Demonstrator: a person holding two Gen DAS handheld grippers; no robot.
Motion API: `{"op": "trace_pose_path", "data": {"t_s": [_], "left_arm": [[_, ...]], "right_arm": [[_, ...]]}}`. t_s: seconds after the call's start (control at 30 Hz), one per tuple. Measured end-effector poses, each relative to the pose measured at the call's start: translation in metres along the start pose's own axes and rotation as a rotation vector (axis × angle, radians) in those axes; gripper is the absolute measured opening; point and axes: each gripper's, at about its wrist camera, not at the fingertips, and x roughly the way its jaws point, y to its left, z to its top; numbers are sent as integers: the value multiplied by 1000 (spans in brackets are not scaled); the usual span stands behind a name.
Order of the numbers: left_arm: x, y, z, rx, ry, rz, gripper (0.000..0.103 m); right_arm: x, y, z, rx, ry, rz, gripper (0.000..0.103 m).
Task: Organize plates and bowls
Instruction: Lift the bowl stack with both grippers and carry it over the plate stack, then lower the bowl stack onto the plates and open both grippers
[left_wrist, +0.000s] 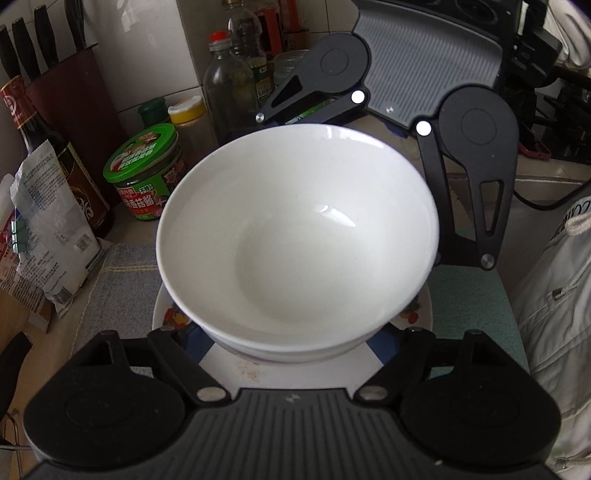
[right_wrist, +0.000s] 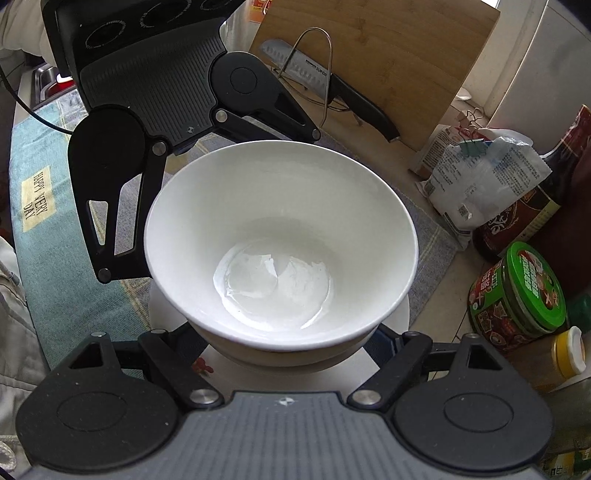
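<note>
Both grippers, left gripper (left_wrist: 295, 354) and right gripper (right_wrist: 291, 354), spread wide around the stacked white bowls (left_wrist: 299, 229) resting on the plate (left_wrist: 236, 369) directly ahead; neither visibly clamps. Stacking looks mostly finished.

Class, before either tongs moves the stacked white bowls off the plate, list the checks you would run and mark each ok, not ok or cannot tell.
1. Top bowl nested level in the lower bowl: ok.
2. Stack on the patterned plate: ok.
3. Left tongs open wide around the bowls: ok.
4. Right tongs open on the opposite side: ok.
5. Fingertips touching the bowl walls: cannot tell, hidden under the rim.
6. Green-lidded jar clear of the stack: ok.
</note>
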Motion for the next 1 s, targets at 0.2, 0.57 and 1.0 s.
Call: {"op": "trace_pose_path", "data": {"t_s": [0.2, 0.57, 1.0], "left_arm": [[1, 1, -1, -6, 24, 9, 84], [2, 7, -5, -33, 30, 5, 84], [-2, 2, -15, -47, -3, 97, 95]], "right_arm": [[2, 1, 0, 3, -15, 18, 90], [7, -1, 0, -2, -23, 29, 90], [5, -1, -3, 41, -40, 22, 103]]}}
